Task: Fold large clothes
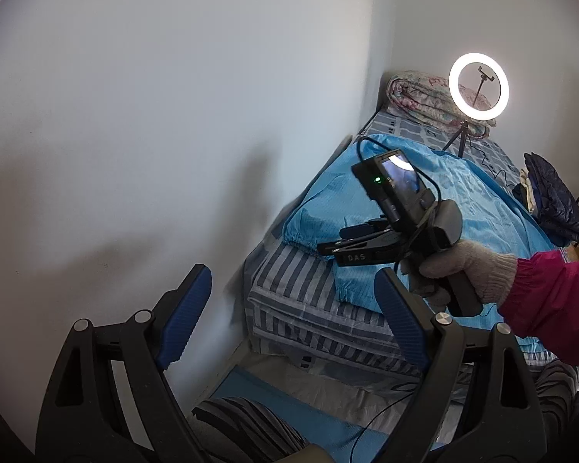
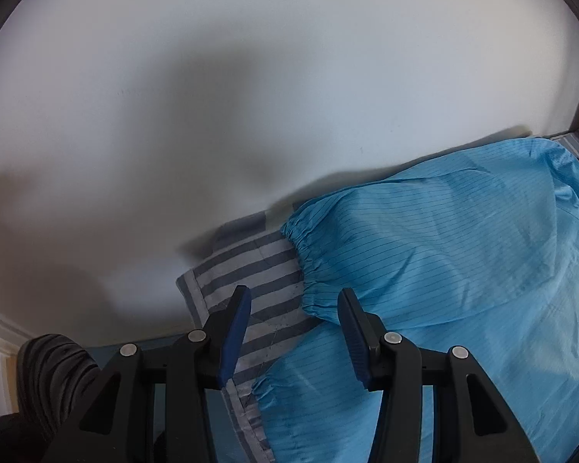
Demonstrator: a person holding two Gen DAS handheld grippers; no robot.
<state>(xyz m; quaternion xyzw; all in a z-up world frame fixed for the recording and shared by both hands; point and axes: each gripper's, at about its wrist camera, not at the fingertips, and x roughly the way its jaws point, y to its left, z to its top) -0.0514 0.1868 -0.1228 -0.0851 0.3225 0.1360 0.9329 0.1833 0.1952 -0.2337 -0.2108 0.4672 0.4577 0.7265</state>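
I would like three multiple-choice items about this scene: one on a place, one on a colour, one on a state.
1. Where does the garment lie?
A. on the striped bed
B. on the floor
C. on a chair

2. What colour is the garment?
A. red
B. light blue
C. black

3. How is the right hand-held gripper?
A. shut on the garment
B. open, holding nothing
C. shut on a cable

Key:
1 A, the cloth is spread over the striped sheet.
2 B, it is light blue with thin dark lines.
3 B, its fingers stand apart above an elastic cuff and grip nothing.
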